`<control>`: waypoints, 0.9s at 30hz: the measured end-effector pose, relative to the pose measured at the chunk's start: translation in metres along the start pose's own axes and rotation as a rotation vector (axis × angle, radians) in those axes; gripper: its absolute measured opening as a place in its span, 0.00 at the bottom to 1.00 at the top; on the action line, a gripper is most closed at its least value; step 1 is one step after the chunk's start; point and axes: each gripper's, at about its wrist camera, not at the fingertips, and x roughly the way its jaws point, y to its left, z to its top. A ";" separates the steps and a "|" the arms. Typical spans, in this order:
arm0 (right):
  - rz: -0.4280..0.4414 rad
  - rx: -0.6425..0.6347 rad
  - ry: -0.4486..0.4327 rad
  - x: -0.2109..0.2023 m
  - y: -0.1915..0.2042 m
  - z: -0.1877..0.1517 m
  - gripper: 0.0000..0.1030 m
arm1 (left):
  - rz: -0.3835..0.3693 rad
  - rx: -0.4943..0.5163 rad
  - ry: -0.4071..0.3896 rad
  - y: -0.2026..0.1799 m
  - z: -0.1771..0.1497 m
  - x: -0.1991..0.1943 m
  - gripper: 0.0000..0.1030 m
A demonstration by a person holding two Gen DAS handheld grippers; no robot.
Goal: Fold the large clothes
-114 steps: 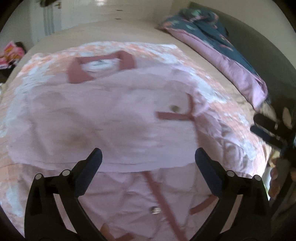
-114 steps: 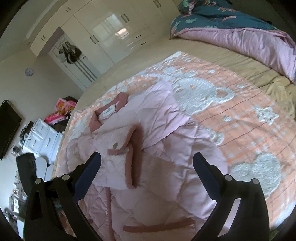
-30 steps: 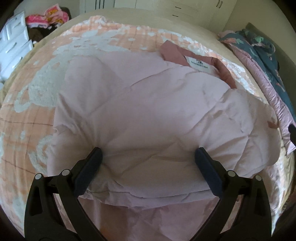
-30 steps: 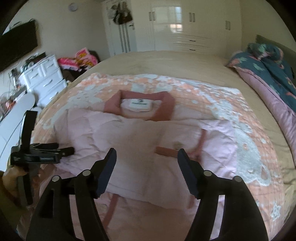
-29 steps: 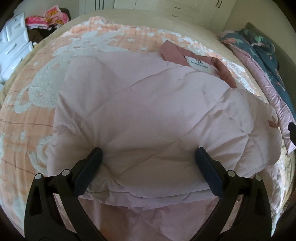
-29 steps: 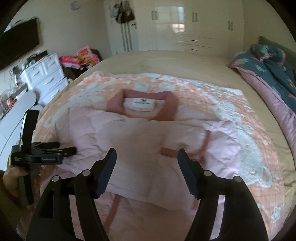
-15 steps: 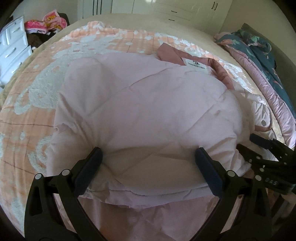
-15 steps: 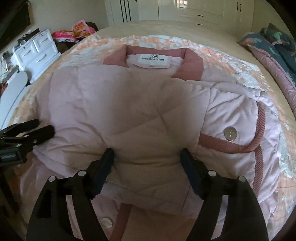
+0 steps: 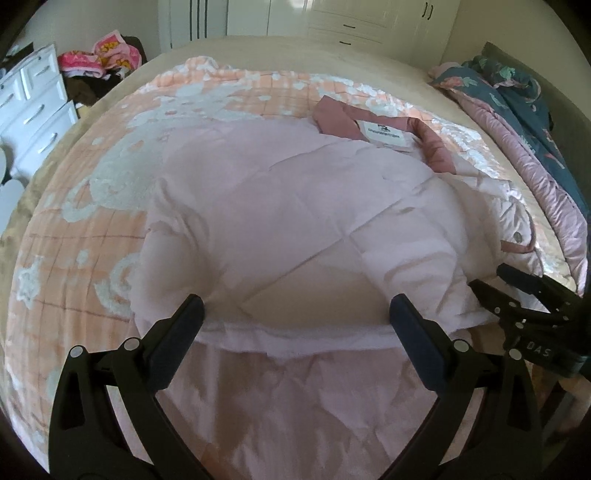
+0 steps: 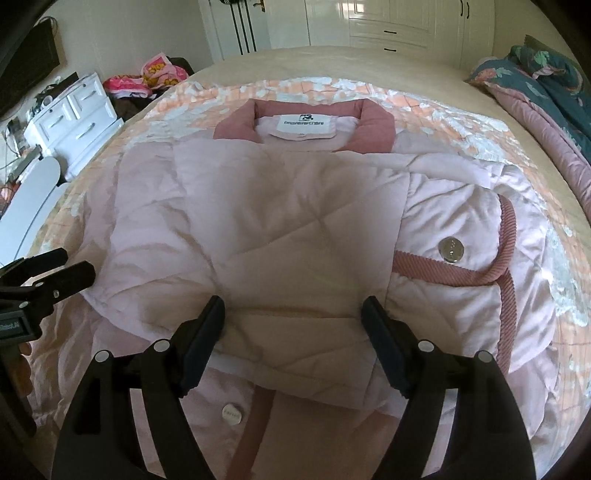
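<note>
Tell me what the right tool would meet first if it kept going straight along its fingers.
Most likely the folded pink quilted jacket: the right tool, jaws opening with nothing gripped, points down at the jacket's folded-over panel.

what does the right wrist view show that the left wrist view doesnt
Only the right wrist view shows the snap near the bottom hem, the full corduroy trim around the pocket, the TV on the wall, and the left gripper at the coat's left edge. Only the left wrist view shows the right gripper from the side, at the coat's right edge. Both show the pink coat on the peach blanket, its collar and label, the pocket snap, the white drawers, wardrobes and teal quilt.
</note>
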 end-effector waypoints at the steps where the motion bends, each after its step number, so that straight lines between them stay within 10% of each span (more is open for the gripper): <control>1: 0.003 0.002 -0.002 -0.002 0.000 -0.001 0.74 | -0.004 -0.002 0.001 0.000 -0.001 -0.002 0.92; 27: 0.045 0.048 -0.201 -0.131 -0.005 -0.013 0.96 | -0.062 -0.002 -0.078 -0.019 -0.013 -0.083 0.92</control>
